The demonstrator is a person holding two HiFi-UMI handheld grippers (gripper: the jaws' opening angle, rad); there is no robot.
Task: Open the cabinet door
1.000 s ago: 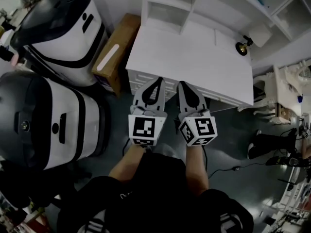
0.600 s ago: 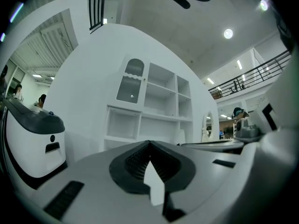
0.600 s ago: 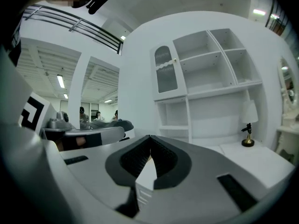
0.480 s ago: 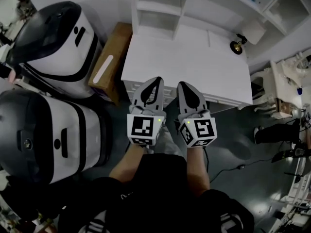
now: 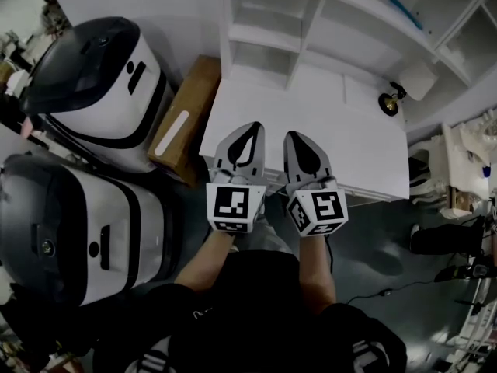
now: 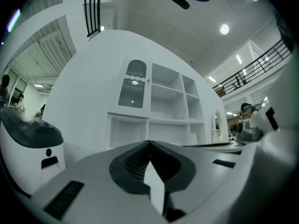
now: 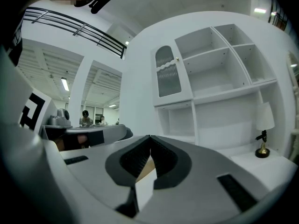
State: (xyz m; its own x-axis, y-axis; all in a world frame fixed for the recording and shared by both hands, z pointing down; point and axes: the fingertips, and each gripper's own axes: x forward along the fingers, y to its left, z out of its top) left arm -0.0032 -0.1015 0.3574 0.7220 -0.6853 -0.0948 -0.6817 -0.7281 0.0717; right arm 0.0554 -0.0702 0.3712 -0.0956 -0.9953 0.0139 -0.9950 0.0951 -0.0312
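While left gripper (image 6: 149, 143) and right gripper (image 7: 150, 137) sit with fingers closed on nothing, well short of it, I note the arched cabinet door (image 7: 168, 77) at the shelf unit's (image 7: 226, 95) upper left. It is likely light, stiff, glazed and fragile. Take its small edge knob (image 7: 177, 59).

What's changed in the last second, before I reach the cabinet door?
Both grippers moved forward together: the left gripper and right gripper now reach over the white desk top, nearer the white shelf unit. Nothing was grasped or released. Both jaws stay shut and empty; the arched cabinet door is closed.
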